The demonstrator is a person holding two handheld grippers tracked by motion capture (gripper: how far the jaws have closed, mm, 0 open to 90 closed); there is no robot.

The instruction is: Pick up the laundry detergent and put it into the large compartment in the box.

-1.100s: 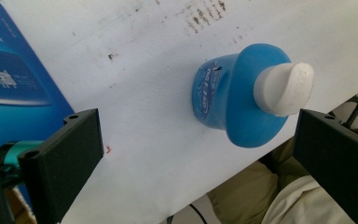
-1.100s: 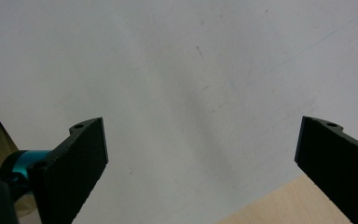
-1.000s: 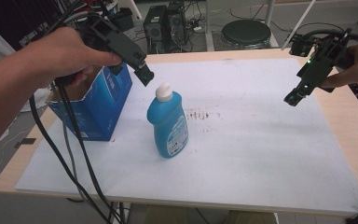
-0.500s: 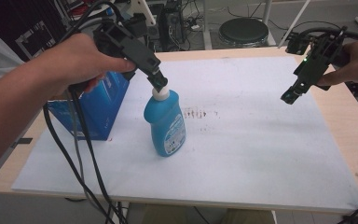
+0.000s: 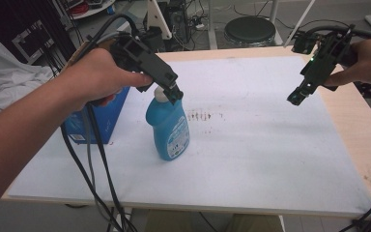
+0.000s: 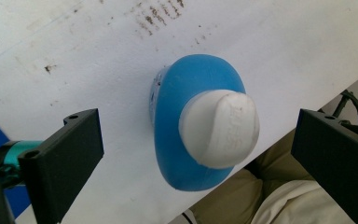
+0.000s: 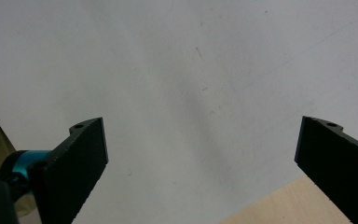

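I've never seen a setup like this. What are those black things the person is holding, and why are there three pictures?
A person holds a hand tool in each hand, each ending in a gripper with two black jaws. One picture comes from a camera above the table; the other two come from cameras riding on the tools, looking along their jaws. On the white table stand a blue bottle with a white cap and a blue box. The left gripper hangs open right above the cap, its jaws either side, not touching. The right gripper hangs open over bare table. Nothing is held yet.
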